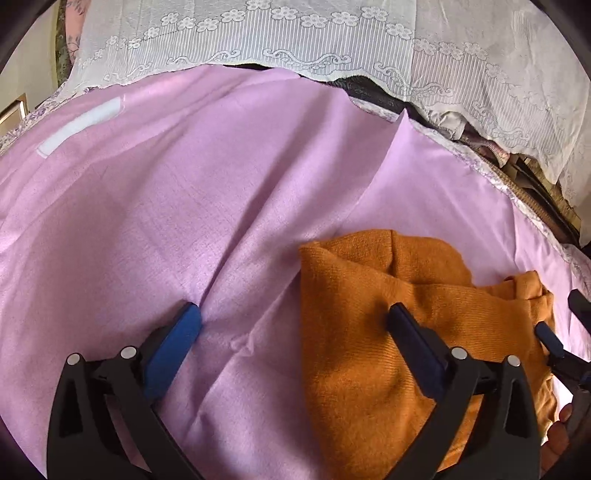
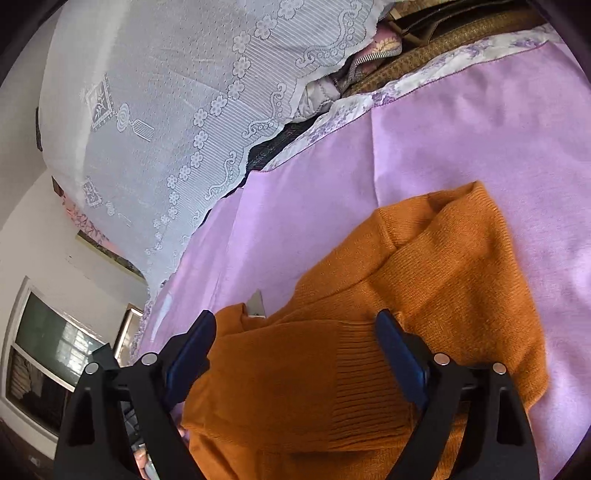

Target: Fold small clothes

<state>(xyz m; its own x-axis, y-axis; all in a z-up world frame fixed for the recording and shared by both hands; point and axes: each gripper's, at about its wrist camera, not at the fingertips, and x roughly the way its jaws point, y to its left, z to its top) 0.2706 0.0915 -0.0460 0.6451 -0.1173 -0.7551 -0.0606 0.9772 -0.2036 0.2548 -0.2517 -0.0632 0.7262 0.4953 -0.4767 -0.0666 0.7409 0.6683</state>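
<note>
An orange knitted sweater (image 1: 388, 332) lies partly folded and rumpled on a pink sheet (image 1: 166, 206). My left gripper (image 1: 294, 312) is open wide just above it. Its left finger is over the bare sheet and its right finger over the sweater's left part. At the right edge of the left wrist view, one blue finger (image 1: 550, 338) of the right gripper reaches over the sweater. In the right wrist view my right gripper (image 2: 295, 319) stands open wide. The sweater (image 2: 424, 277) with its ribbed hem (image 2: 362, 376) lies between and under the fingers, and the pads do not press on it.
A white lace cover (image 1: 295, 29) hangs along the sheet's far edge. Bags and zippered cloth (image 1: 517, 162) are piled at the far right. A white strip (image 1: 79, 125) lies on the sheet at the far left. A window (image 2: 48, 354) shows low at the left.
</note>
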